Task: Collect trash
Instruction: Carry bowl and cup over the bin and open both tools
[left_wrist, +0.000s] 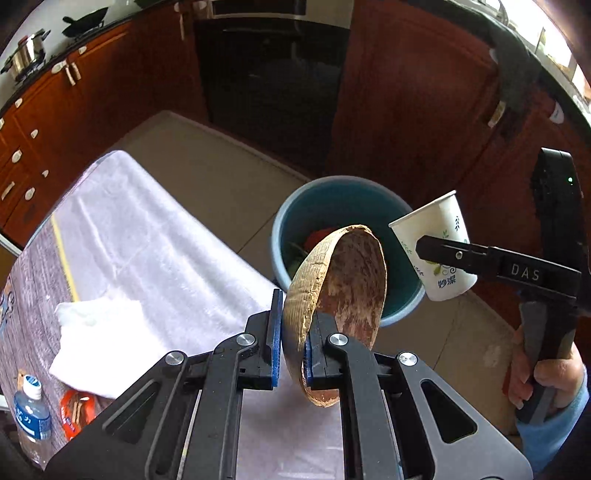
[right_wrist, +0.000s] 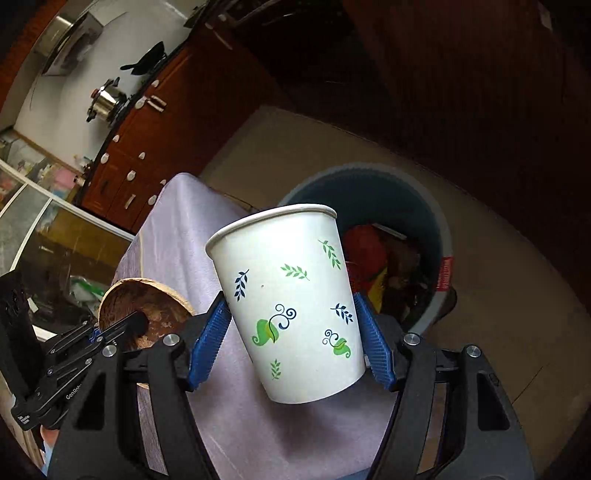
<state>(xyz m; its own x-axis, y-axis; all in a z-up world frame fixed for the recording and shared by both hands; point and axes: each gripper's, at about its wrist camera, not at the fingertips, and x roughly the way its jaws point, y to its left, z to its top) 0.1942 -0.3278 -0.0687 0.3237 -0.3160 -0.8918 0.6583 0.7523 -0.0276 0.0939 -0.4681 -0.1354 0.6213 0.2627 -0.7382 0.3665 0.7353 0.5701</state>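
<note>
Left gripper (left_wrist: 293, 345) pinches coconut shell (left_wrist: 343, 291) by its rim, right gripper (right_wrist: 291, 345) clamps paper cup (right_wrist: 288, 299), both near blue bin (left_wrist: 295, 221) by the table edge; early release risks floor landing.

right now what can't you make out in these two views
- Bin contents: left wrist view, mostly hidden by the coconut shell; right wrist view, by the paper cup.
- Cup's inside: mouth faces away in both views.
- Water bottle label: left wrist view, too small and blurred.
- Snack wrapper: left wrist view, partly behind the left gripper.
</note>
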